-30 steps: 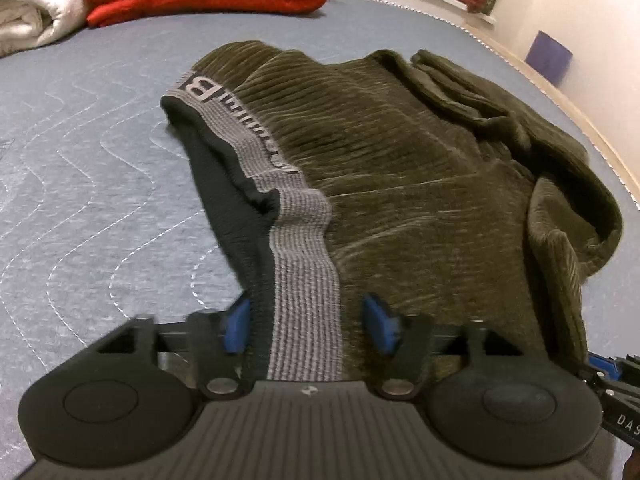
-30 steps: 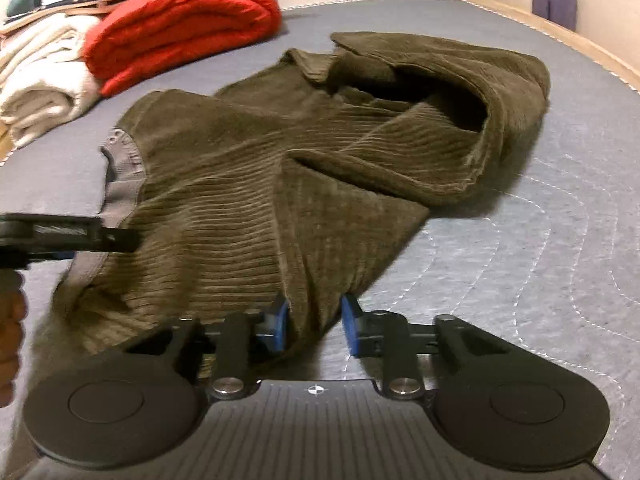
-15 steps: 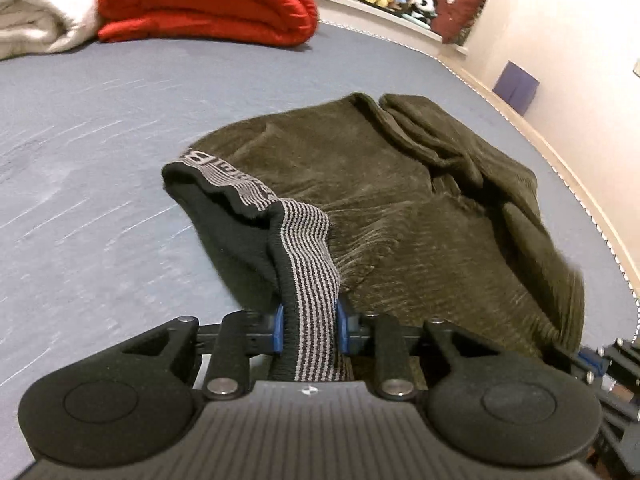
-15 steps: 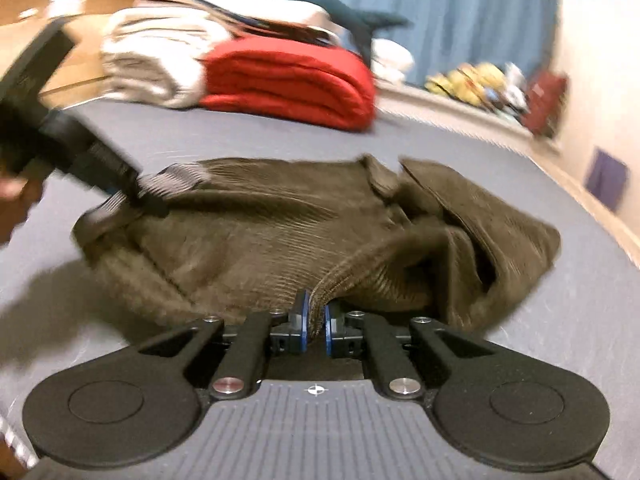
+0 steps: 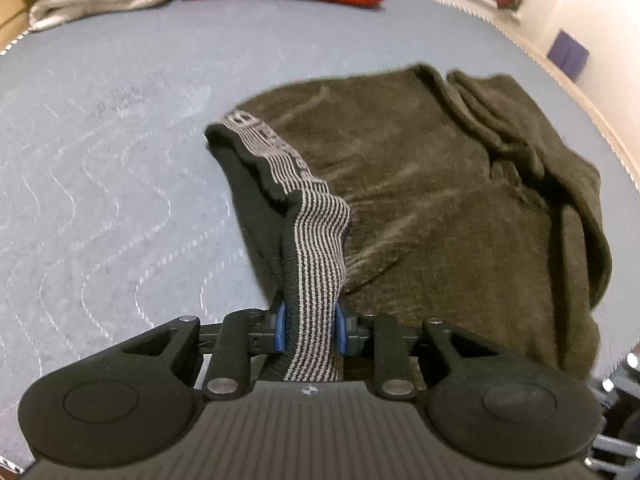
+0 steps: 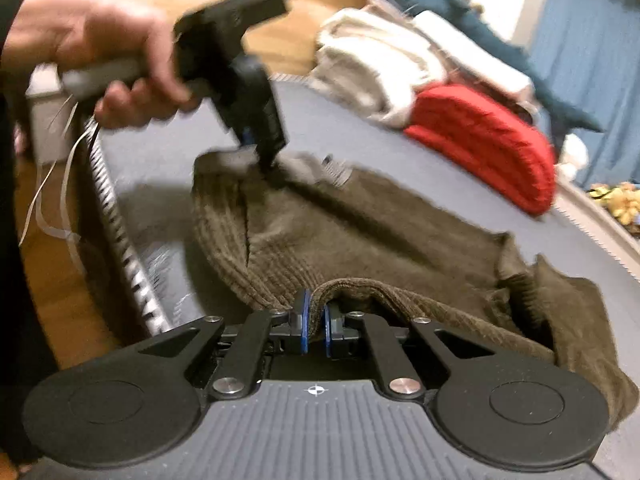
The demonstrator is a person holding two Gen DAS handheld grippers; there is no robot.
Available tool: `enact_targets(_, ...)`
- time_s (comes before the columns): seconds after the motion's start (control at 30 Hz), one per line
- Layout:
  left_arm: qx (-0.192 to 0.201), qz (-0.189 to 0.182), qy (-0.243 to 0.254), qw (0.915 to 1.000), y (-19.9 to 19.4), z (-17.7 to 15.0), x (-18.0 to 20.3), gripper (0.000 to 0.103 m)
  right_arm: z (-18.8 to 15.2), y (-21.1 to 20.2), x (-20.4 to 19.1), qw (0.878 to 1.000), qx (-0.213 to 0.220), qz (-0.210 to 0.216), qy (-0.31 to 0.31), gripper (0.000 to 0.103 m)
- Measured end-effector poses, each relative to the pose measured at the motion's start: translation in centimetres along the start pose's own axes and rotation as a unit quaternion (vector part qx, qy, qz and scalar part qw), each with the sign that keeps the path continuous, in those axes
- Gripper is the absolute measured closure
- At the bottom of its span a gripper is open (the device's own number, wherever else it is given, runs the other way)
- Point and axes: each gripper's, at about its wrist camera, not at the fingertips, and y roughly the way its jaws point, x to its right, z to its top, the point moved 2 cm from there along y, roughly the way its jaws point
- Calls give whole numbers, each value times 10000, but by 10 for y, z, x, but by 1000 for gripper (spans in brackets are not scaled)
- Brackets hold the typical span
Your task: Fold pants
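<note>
Bed: pants (both grippers clamped on).

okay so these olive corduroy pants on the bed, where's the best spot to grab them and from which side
Take the pants by the striped elastic waistband, coming from the open bed edge at their waist end. It is a firm, raised band that stands off the quilted bed cover, so the jaws can close across it. The left gripper already pinches it there; the right gripper pinches a corduroy fold.

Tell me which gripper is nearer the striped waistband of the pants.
Left. The left gripper is clamped right on the striped waistband. The right gripper pinches a corduroy fold of the pants, well away from the waistband.
</note>
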Motion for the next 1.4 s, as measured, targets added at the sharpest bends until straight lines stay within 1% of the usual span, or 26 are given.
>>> enact_targets(0.07,-24,234,66,9997,-1,5,7,70,-1,0,-5,9997,-223,3,-98,91)
enact_targets(0.13,228,514,220,9982,-10,14,14,66,2,-6,6,9993,-347,153,-58,87)
enact_targets(0.2,616,642,273,9957,-25,21,24,50,6,-18,12,9990,-265,335,105,69)
enact_targets(0.23,814,543,201,9950,-34,24,26,47,7,-29,19,9985,-181,446,253,63)
enact_targets(0.27,955,405,113,9945,-40,27,31,46,10,-39,31,9978,-88,505,414,51)
enact_targets(0.3,1082,261,20,9938,-45,34,37,46,14,-47,45,9971,25,476,585,47)
enact_targets(0.37,1228,104,-36,9924,-43,43,50,45,22,-56,76,9947,161,308,973,47)
enact_targets(0.43,1246,45,27,9922,-36,51,70,46,29,-59,113,9907,219,38,1346,46)
enact_targets(0.5,1215,7,117,9925,-24,65,91,46,34,-54,144,9885,176,-461,1428,39)
enact_targets(0.57,1197,-66,183,9926,-6,76,115,46,35,-36,168,9856,-101,-911,1424,34)
enact_targets(0.6,1180,-94,202,9928,-2,79,123,46,32,-24,178,9837,-266,-1068,1421,33)
enact_targets(0.67,1162,-140,244,9928,7,84,139,46,23,4,194,9798,-637,-1236,1438,29)
enact_targets(0.77,1166,-162,284,9926,21,90,154,45,3,42,204,9749,-1185,-1312,1357,29)
enact_targets(0.87,1153,-233,313,9926,31,98,164,45,-14,69,202,9713,-1612,-1352,1113,29)
enact_targets(0.93,1136,-267,357,9925,38,101,170,45,-19,85,192,9700,-1803,-1450,742,32)
enact_targets(0.97,1126,-270,376,9926,42,102,171,45,-21,89,189,9690,-1867,-1513,575,38)
enact_targets(1.0,1107,-265,396,9927,47,104,173,45,-22,90,188,9685,-1909,-1521,495,55)
enact_targets(1.03,1083,-260,402,9930,51,104,173,45,-23,89,190,9683,-1932,-1500,500,66)
enact_targets(1.07,1051,-263,402,9933,55,105,172,45,-24,86,195,9681,-1929,-1490,579,85)
enact_targets(1.1,1033,-287,397,9934,59,106,173,45,-25,81,202,9682,-1907,-1463,693,92)
enact_targets(1.17,1046,-418,352,9930,64,107,173,45,-27,65,214,9693,-1751,-1498,860,93)
enact_targets(1.23,1072,-566,331,9921,66,107,176,45,-30,47,228,9675,-1647,-1666,947,93)
enact_targets(1.3,1072,-714,341,9911,70,105,180,45,-37,20,247,9656,-1509,-1770,1164,94)
enact_targets(1.37,981,-768,388,9914,76,101,186,45,-47,-12,264,9606,-1466,-1964,1311,94)
enact_targets(1.4,936,-784,432,9916,78,100,188,45,-56,-30,274,9560,-1507,-2108,1377,94)
